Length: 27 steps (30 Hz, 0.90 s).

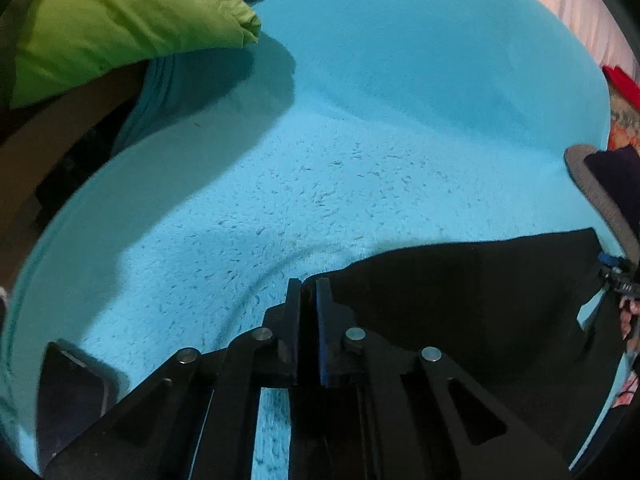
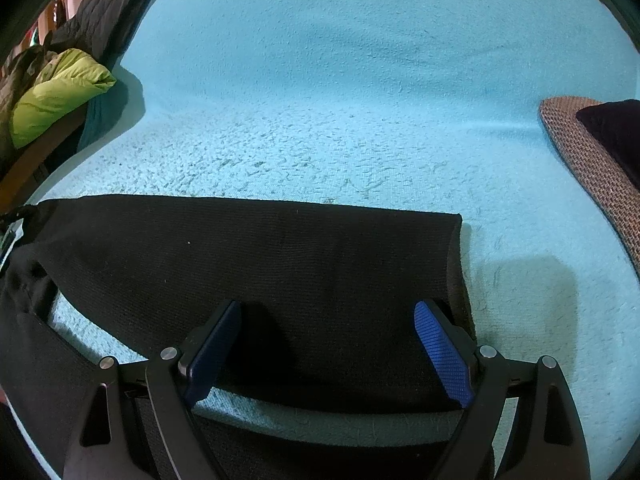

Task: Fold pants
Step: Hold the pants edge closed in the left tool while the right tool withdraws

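Observation:
Black pants (image 2: 256, 264) lie on a turquoise fleece blanket (image 2: 360, 100), one leg stretched left to right with its hem at the right. My right gripper (image 2: 328, 312) is open, its blue-padded fingers (image 2: 440, 356) spread just above the leg near the hem. In the left wrist view the pants (image 1: 460, 280) spread to the right. My left gripper (image 1: 308, 284) is shut on the pants' left edge, the fabric pinched between its pads.
A green pillow (image 1: 120, 24) lies at the far left, also seen in the right wrist view (image 2: 60, 96). A woven grey-brown cushion (image 2: 580, 152) with a dark item on it lies at the right. A dark jacket (image 2: 108, 8) lies at the far left corner.

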Motion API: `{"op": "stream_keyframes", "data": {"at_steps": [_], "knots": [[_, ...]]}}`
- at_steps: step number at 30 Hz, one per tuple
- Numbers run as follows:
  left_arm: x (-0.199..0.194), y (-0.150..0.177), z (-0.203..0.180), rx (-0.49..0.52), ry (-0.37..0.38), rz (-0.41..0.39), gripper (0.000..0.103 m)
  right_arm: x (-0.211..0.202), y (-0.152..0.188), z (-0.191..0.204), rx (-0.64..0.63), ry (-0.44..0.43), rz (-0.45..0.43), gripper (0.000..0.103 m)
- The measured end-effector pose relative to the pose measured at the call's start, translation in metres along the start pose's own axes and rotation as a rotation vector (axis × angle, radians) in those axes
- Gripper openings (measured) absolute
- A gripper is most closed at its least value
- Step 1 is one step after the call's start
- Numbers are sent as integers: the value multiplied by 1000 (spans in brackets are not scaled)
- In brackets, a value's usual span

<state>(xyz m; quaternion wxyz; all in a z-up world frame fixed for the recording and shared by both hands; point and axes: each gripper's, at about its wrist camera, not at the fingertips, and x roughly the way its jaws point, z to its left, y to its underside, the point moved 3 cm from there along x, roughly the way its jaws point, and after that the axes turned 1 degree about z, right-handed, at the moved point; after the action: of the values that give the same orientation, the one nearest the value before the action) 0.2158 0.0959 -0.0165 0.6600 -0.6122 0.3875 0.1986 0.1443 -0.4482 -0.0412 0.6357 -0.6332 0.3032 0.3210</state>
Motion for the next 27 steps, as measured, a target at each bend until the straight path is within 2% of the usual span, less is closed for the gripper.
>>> {"op": "stream_keyframes", "data": {"at_steps": [9, 12, 23, 27], "knots": [[-32, 4, -40, 133, -254, -87, 4, 0, 0, 2, -2, 5, -1, 90], [-35, 4, -47, 149, -298, -101, 4, 1, 1, 3, 0, 4, 1, 90], [-64, 16, -66, 53, -340, -160, 4, 1, 1, 3, 2, 0, 4, 91], [-68, 25, -70, 9, -331, -182, 4, 0, 2, 3, 5, -4, 4, 91]]}}
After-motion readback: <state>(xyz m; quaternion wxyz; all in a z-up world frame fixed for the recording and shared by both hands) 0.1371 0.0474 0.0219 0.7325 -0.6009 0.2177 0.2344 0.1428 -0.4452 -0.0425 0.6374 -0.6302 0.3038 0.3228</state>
